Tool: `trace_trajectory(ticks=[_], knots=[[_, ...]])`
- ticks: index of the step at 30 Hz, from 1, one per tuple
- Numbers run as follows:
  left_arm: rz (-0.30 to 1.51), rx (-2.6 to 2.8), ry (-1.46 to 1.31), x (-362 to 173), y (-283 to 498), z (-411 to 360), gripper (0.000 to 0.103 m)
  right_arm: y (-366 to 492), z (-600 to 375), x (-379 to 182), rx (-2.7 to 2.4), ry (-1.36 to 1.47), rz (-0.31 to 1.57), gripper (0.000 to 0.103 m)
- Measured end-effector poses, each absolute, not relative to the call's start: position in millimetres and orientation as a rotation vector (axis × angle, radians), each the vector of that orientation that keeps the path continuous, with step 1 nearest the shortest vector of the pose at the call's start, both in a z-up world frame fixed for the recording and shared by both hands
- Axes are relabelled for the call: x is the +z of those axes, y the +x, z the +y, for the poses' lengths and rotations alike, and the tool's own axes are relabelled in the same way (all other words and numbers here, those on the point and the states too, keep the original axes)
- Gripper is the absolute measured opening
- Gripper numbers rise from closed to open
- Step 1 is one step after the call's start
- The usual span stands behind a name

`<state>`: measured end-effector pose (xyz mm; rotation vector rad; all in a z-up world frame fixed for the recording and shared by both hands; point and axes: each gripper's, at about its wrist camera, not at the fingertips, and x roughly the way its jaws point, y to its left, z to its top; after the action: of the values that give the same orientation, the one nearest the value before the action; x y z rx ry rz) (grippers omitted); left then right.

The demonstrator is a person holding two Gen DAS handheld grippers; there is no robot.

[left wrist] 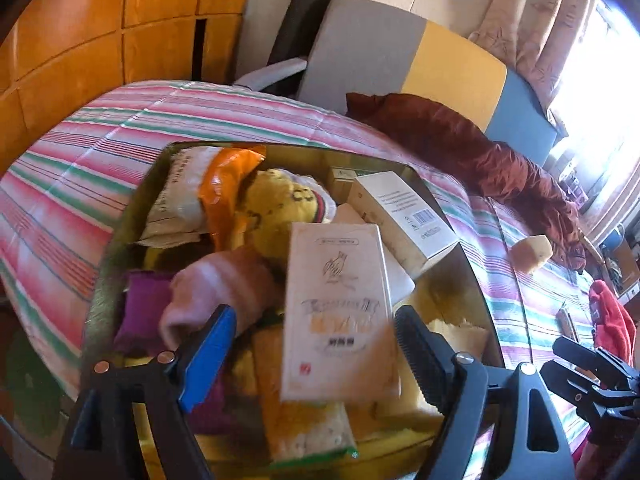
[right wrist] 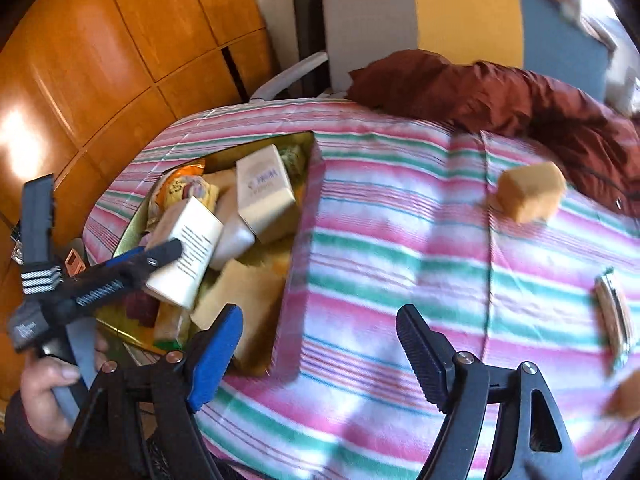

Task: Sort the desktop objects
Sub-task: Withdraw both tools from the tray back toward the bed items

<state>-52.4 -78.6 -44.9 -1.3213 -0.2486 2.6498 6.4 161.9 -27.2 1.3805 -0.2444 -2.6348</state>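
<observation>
My left gripper (left wrist: 316, 354) is open over a gold tin (left wrist: 105, 264) packed with boxes, pouches and a pink sock (left wrist: 224, 284). A cream carton with a hand drawing (left wrist: 340, 308) lies tilted between its fingers, with a gap on each side. My right gripper (right wrist: 320, 356) is open above the striped cloth (right wrist: 400, 240), with nothing between its fingers. On the cloth to the right lie a yellow sponge block (right wrist: 528, 192) and a small metal-edged object (right wrist: 614, 316). In the right wrist view the left gripper (right wrist: 152, 258) hovers over a white carton (right wrist: 184, 256) in the tin.
A maroon jacket (right wrist: 500, 92) is heaped at the far side of the cloth, before a grey, yellow and blue chair (right wrist: 440, 12). Wooden cabinet doors (right wrist: 100, 60) stand to the left. A hand (right wrist: 44, 384) holds the left gripper's handle. Something orange (right wrist: 624, 396) shows at the right edge.
</observation>
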Motion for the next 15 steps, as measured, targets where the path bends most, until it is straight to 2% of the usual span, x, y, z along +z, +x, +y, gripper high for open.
trace_trajectory(ticks=[10,15], knots=[[-0.166,2.669,-1.046,5.6,-23.4,-48.1,0.083,56.2,216.8,-35.3,-2.778,1.435,-0.322,0.080],[-0.121,2.509,-1.071,2.1,-28.7,-2.2,0.083,81.7,254.2,-33.3,-2.870,1.463,-0.373,0.080]])
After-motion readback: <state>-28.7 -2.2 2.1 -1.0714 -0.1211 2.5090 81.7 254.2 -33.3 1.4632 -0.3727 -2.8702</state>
